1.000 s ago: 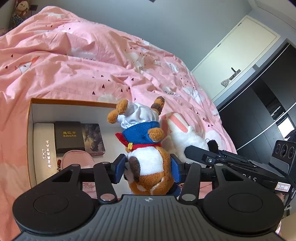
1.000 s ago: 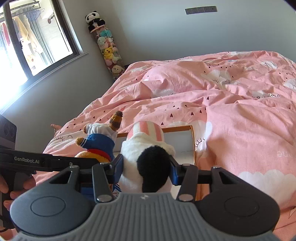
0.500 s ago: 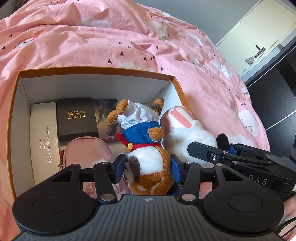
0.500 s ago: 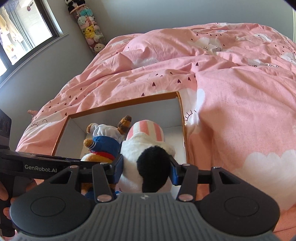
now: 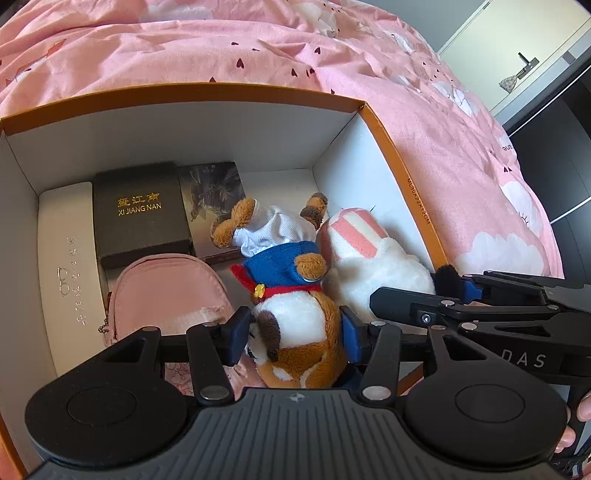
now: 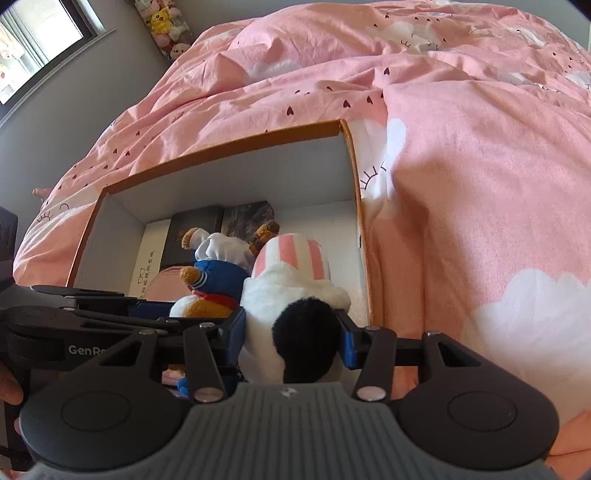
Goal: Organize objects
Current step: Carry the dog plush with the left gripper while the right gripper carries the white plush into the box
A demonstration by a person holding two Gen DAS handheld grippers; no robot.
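My left gripper (image 5: 293, 332) has its blue pads pressed against the sides of a brown bear (image 5: 295, 325), a plush in a blue jacket, red scarf and white chef's hat. The jaws stand about half open, filled by its body. The bear hangs head forward, inside the rim of the box (image 5: 402, 177), over the pink pouch (image 5: 166, 291).

My right gripper (image 6: 291, 339) clamps a white plush (image 6: 291, 306) the same way, pads on both flanks, jaws about half open around it. That toy has a black patch toward the camera and a pink-and-white striped cap pointing into the box. It sits just beside the bear, the two touching, close to the box's right wall (image 6: 360, 236).

The box is white inside with an orange edge and rests on a pink duvet (image 5: 369, 74) printed with small hearts and clouds. Along its floor I see a long white case (image 5: 64, 258) against the left wall, a dark box lettered XI JIANG NAN (image 5: 140, 210) beside it, and a dark picture card (image 5: 214, 195) partly under that box's neighbour side. The pouch lies in front of the dark box.

In the right view a window (image 6: 37, 40) and a stack of plush toys (image 6: 166, 26) stand by the grey wall. In the left view fingers (image 5: 581, 417) grip the other handle.
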